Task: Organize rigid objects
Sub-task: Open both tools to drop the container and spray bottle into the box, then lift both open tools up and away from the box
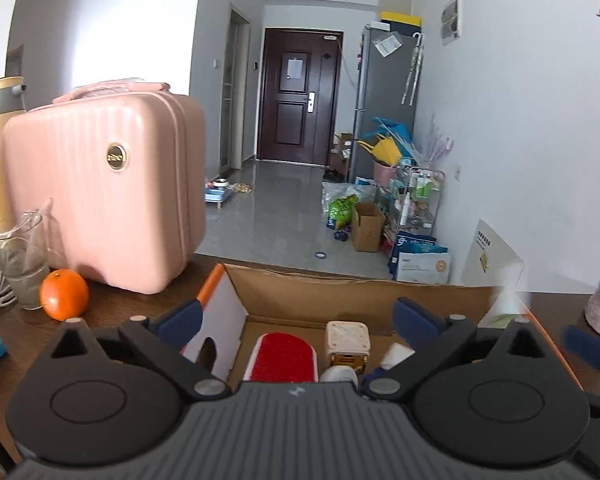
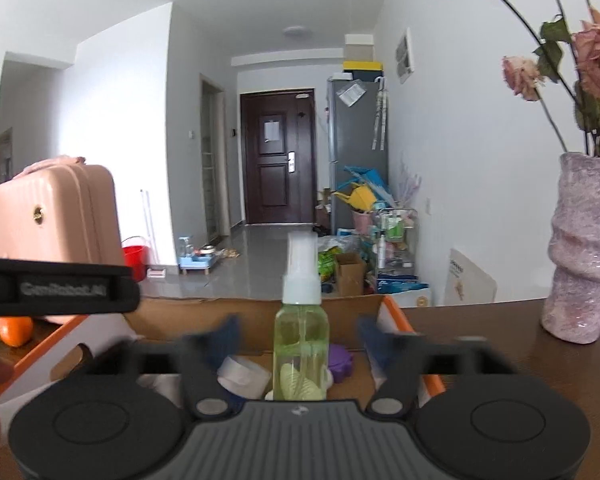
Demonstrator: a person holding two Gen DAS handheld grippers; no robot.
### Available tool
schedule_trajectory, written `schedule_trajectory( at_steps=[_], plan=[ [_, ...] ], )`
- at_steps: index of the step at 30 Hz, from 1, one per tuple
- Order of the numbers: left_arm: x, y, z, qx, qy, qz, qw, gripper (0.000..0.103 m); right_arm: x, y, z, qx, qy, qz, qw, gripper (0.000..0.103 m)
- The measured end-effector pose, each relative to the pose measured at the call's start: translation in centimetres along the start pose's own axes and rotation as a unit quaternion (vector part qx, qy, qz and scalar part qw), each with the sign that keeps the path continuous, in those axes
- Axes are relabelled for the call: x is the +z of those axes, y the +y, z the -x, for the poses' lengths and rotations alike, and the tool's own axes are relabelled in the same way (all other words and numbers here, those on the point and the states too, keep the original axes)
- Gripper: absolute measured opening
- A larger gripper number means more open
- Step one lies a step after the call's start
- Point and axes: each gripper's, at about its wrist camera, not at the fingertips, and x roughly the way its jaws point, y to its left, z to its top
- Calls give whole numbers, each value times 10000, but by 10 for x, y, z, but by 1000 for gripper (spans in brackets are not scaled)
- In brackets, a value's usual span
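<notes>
— What do we see under our left tongs (image 1: 296, 320)?
— They gape wide over the cardboard box (image 1: 340, 292); inside, a red brush (image 1: 282, 358) beside a beige cube (image 1: 347, 340).
— And left?
— An orange (image 1: 64, 294) on the tabletop (image 1: 108, 308).

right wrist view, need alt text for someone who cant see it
The right gripper, jaws open, frames an upright green spray bottle standing in an open cardboard box on a dark wooden table. A pink vase of dried roses stands right, a pink suitcase and an orange left.
</notes>
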Motion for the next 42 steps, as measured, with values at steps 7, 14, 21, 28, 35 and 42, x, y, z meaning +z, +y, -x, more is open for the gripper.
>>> schedule_trajectory(
  at_steps=[7, 14, 21, 28, 35, 42],
  plan=[
    [0, 2, -3, -2, 107, 46, 9999, 103, 0, -2, 0, -77, 14, 16, 10000, 103],
    [-1, 2, 0, -44, 60, 6, 10000, 103, 0, -2, 1, -75, 19, -20, 10000, 103],
    [-1, 6, 3, -6, 47, 32, 10000, 103, 1, -3, 6, -77, -9, -16, 10000, 103],
    [-3, 7, 15, -14, -3, -66, 10000, 103, 0, -4, 18, -107, -26, 28, 9999, 103],
    [-10, 13, 44, -136, -217, -205, 9995, 103, -2, -5, 43, -114, -68, 14, 9999, 103],
    [-20, 23, 87, -273, -464, -334, 9980, 103, -7, -5, 83, -80, -130, 17, 9999, 103]
  ],
)
